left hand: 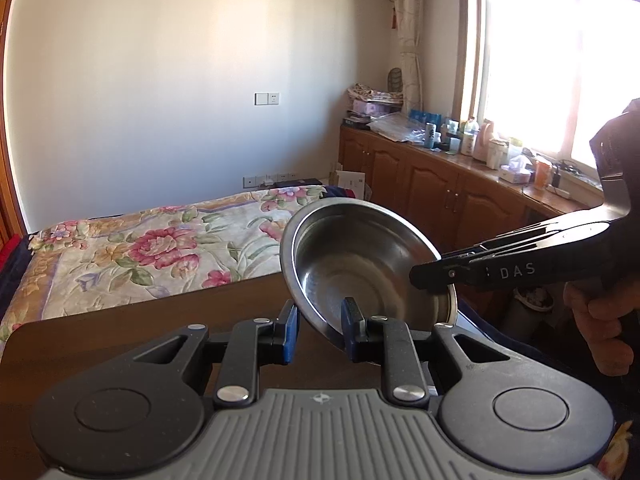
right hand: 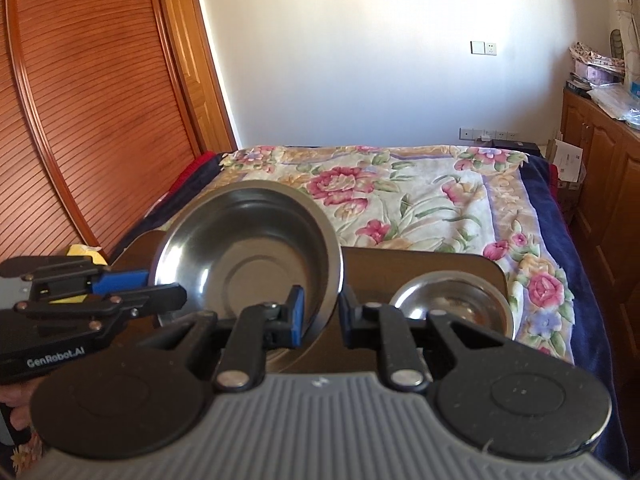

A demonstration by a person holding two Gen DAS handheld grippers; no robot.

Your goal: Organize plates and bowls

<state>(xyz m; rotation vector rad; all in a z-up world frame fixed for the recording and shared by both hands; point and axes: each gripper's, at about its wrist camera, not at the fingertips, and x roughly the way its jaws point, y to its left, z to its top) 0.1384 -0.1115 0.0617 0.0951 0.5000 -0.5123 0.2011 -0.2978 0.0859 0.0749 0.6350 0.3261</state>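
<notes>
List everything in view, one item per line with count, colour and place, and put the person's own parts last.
large steel bowl: one, silver, tilted above the table, gripped at its rim from two sides
small steel bowl: one, silver, upright on the table, right of the large bowl in the right wrist view
table: one, dark brown, at the foot of the bed
bed cover: one, floral cream and pink, beyond the table
wardrobe door: one, reddish wood, slatted, left
cabinets: one row, brown wood, under the window, top cluttered with bottles
left gripper: one, black with blue pads, shut on the large bowl's rim
right gripper: one, black with blue pads, shut on the opposite rim
hand: one, on the right gripper's handle
</notes>
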